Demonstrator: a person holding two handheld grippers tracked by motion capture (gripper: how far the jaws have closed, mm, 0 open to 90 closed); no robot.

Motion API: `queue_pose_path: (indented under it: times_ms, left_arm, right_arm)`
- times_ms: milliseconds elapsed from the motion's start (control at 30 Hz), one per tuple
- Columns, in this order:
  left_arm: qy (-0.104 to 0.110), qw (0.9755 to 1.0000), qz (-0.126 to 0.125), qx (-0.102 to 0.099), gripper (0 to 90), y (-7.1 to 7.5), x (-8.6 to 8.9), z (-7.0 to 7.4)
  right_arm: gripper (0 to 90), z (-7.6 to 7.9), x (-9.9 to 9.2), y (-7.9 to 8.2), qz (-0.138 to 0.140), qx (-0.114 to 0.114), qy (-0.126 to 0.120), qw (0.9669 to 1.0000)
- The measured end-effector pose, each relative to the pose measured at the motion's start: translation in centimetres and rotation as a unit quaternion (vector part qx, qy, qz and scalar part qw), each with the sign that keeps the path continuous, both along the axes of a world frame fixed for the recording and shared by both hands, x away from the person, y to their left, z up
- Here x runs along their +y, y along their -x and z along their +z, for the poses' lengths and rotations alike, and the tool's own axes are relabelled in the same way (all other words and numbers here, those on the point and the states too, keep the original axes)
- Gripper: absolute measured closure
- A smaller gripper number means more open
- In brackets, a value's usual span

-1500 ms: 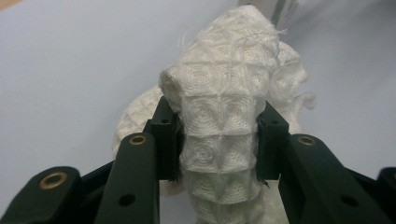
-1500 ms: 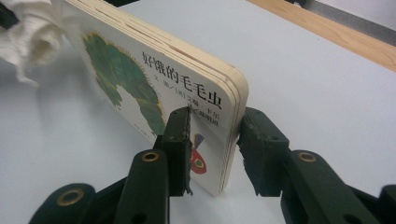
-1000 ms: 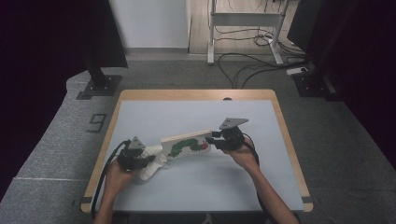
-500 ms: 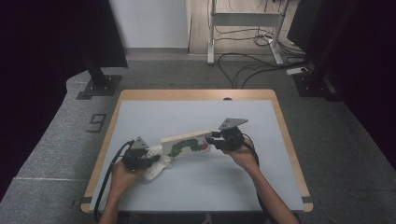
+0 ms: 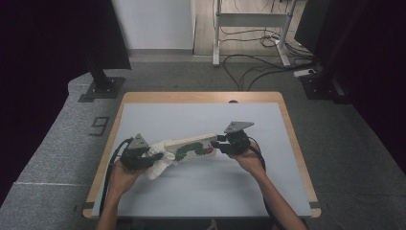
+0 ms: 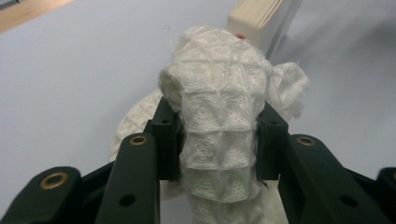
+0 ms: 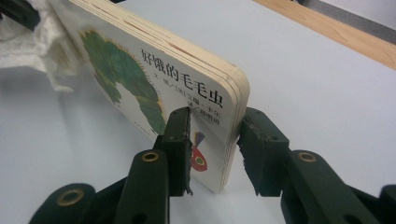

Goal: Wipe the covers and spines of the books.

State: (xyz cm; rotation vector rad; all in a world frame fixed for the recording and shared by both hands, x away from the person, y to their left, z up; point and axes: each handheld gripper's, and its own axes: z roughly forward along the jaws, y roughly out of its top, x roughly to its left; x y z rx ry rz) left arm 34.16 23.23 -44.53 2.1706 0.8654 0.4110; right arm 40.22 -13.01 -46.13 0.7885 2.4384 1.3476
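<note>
We keep the right gripper (image 7: 212,154) fingers clamped on the stiff board book's (image 7: 154,88) short edge, the left gripper (image 6: 217,140) fingers pinching the soft, limp cloth (image 6: 219,121).

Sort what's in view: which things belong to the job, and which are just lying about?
In the job:
- board book, clamped by right gripper
- white cloth, clamped by left gripper

Lying about:
- floor cables
- metal stand

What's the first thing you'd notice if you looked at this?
A board book with a green caterpillar on its cover, held up over the middle of the table by the right gripper. At its other end, the left gripper squeezes a bunched white cloth against the book's edge.
</note>
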Motion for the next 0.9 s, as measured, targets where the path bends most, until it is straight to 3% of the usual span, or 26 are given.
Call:
queue_pose_path:
  times_ms: [167, 300, 533, 900]
  left_arm:
    - [-0.003, 0.9999, -0.003, -0.011, 60.4, 0.2, 0.0, 1.0]
    - [-0.005, 0.9999, -0.004, -0.009, 60.3, 0.2, -0.1, 1.0]
    - [0.001, 1.0000, -0.006, 0.001, 60.2, 0.0, 0.1, 0.2]
    - [0.000, 0.9996, -0.004, 0.026, 60.0, -0.6, 0.0, -2.1]
  right_arm:
    - [63.1, 0.0, 0.0, 0.0, 0.001, 0.000, 0.001, 1.0000]
    - [63.0, 0.0, 0.0, 0.0, 0.000, -0.001, 0.000, 1.0000]
    - [62.9, 0.0, 0.0, 0.1, 0.000, 0.000, -0.001, 1.0000]
    - [62.9, 0.0, 0.0, 0.1, -0.001, -0.001, -0.001, 1.0000]
